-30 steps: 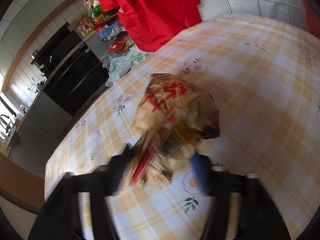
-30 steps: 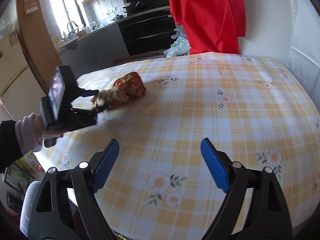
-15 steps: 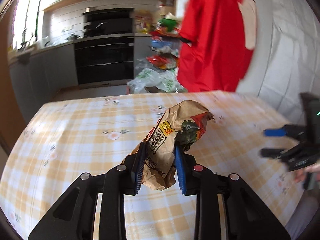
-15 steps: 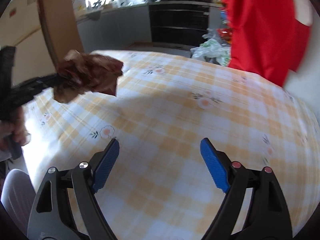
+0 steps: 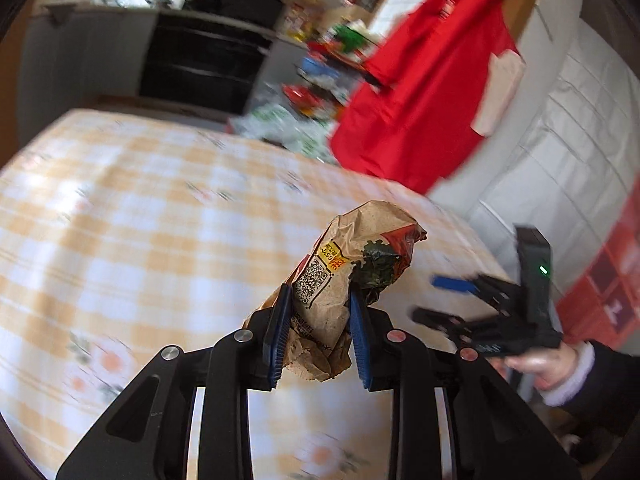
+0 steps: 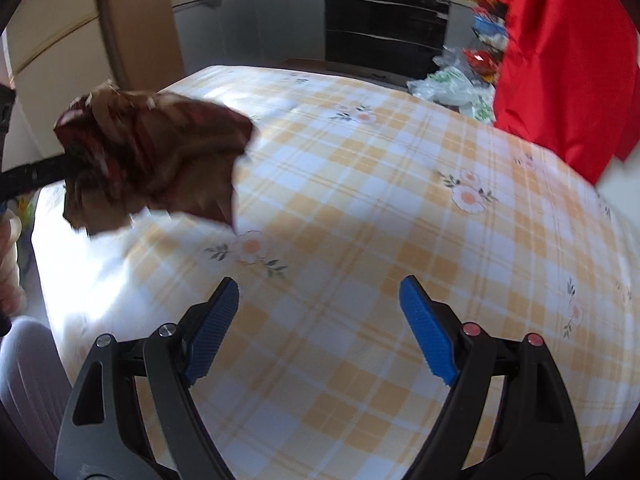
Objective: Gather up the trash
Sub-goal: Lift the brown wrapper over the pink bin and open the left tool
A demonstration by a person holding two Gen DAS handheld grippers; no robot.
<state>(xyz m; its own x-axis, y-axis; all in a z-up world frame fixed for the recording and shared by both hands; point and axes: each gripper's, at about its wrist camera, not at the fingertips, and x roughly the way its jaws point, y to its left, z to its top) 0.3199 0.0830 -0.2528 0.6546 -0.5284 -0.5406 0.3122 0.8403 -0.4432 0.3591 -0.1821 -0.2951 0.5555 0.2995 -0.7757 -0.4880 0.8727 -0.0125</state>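
My left gripper [image 5: 318, 334] is clamped on a crumpled brown paper bag [image 5: 340, 276], blue pads pressing both sides of its lower half, the jaws drawn in narrow round it. The bag stands up out of the grip, w/ a QR code, a yellow label and a red-and-green print on the creased top, and it hangs clear above the table [image 5: 132, 216], touching nothing else. My right gripper [image 6: 318, 330] is spread wide w/ nothing between its pads, tilted down over the yellow-and-white check cloth w/ flower prints. From that side the bag [image 6: 148, 164] shows up at far left, blurred, held above the table's near-left corner, well apart from the right pads. In the left view my right hand [image 5: 540, 364] holds its gripper just right of the bag. Beyond the table: a red cloth [image 5: 432, 92] hanging by the white wall, a dark oven [image 6: 384, 20] and plastic bags [image 6: 452, 88] on the floor.
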